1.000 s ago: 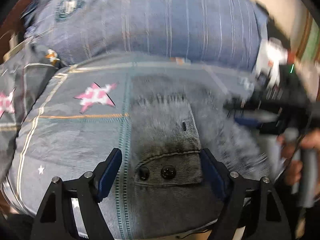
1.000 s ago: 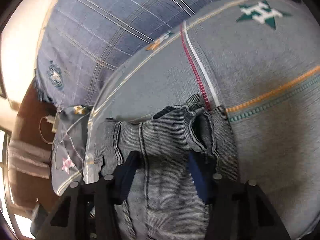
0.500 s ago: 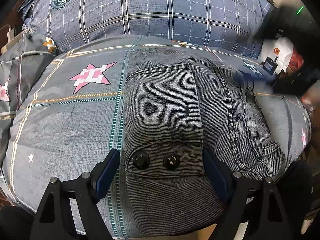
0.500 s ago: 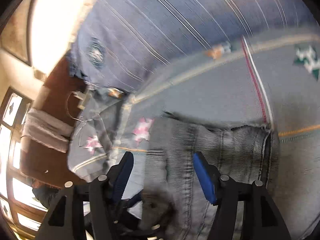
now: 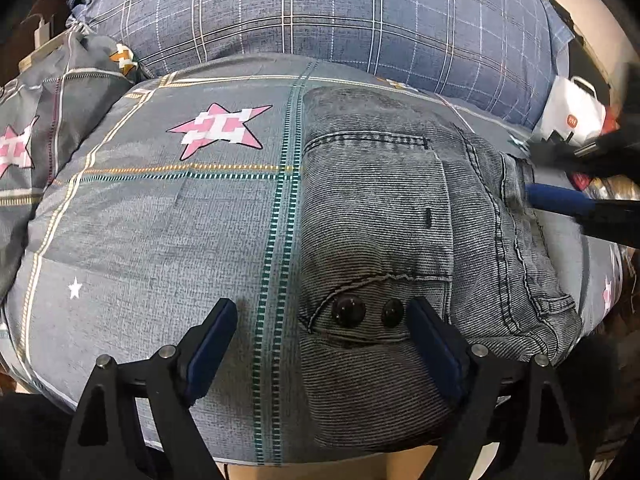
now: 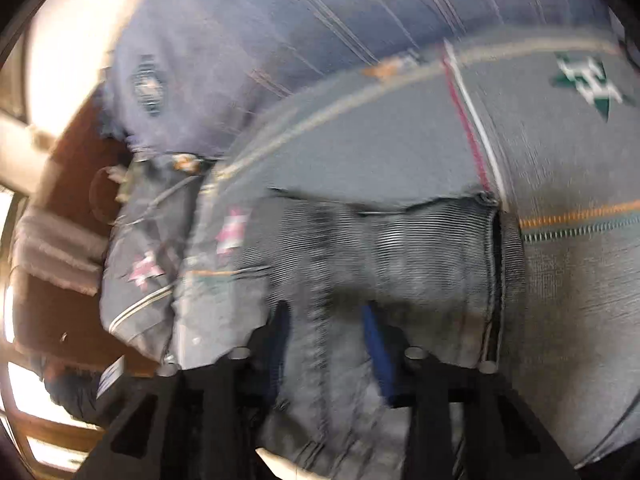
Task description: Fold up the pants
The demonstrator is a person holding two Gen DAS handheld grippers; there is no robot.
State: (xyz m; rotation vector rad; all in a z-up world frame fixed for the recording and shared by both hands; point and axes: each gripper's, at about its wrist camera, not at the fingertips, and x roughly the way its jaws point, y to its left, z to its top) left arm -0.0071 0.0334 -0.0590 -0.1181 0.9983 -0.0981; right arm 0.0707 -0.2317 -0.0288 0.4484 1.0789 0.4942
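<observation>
Pants (image 5: 380, 232): grey-black denim, lying folded into a compact block on the bed, toward the near edge of the star-print duvet (image 5: 160, 220). Two dark buttons (image 5: 350, 311) sit side by side on a stitched flap at the near end; a buttonhole slit shows farther up the same panel. Stitched seams run along the right side of the bundle.

Left gripper (image 5: 320, 344): low over the near end of the pants, its two blue-padded fingers (image 5: 212, 340) spread wide apart. One pad stands over bare duvet, the other against the denim by the buttons. Nothing is clasped between them.

Right gripper (image 6: 328, 344): seen from its own camera through heavy blur, with denim running between its two blue pads. The fingers stand fairly close together, but whether they pinch the cloth or merely straddle it I cannot tell. From the left camera, a blue pad of this gripper (image 5: 560, 200) touches the right edge of the pants.

Duvet: grey, with pink, green and small white stars and coloured stripe lines.

Plaid pillow (image 5: 340, 12): blue check with a round crest, lying behind the duvet.

White bag (image 5: 572, 116): at the far right, with a small orange logo.
</observation>
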